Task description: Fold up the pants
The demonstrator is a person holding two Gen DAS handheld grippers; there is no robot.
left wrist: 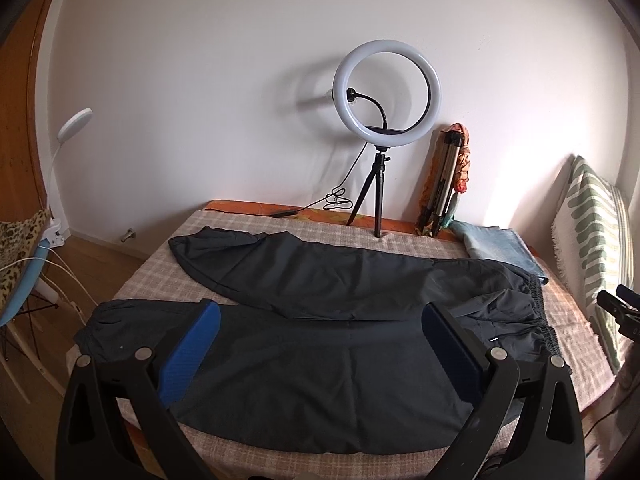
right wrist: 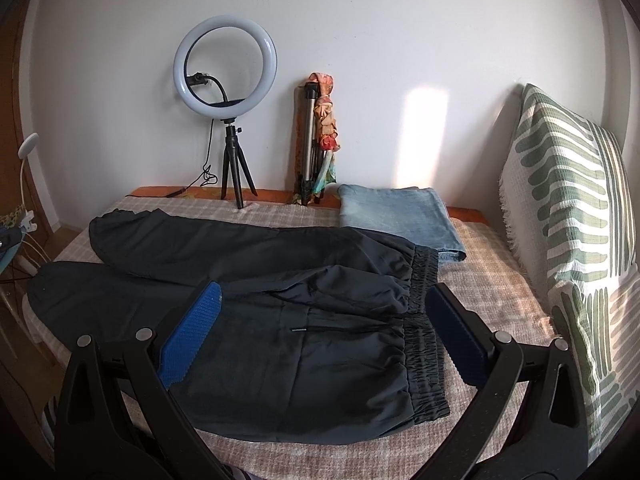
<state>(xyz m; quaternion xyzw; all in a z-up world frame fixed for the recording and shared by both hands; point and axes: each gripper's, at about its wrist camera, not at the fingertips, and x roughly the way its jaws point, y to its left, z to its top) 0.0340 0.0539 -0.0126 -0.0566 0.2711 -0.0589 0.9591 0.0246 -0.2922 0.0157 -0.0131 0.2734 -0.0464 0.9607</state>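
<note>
Left tool and right tool: both spread wide, holding nothing, above pants.
Bare bed cover right of waistband; folded jeans upper centre.

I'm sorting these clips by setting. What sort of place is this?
Most likely a bedroom at home, set up for filming. Dark pants lie spread on a bed with a checked cover, a green-patterned pillow leans at one end, and a ring light on a small tripod stands by the wall.
</note>
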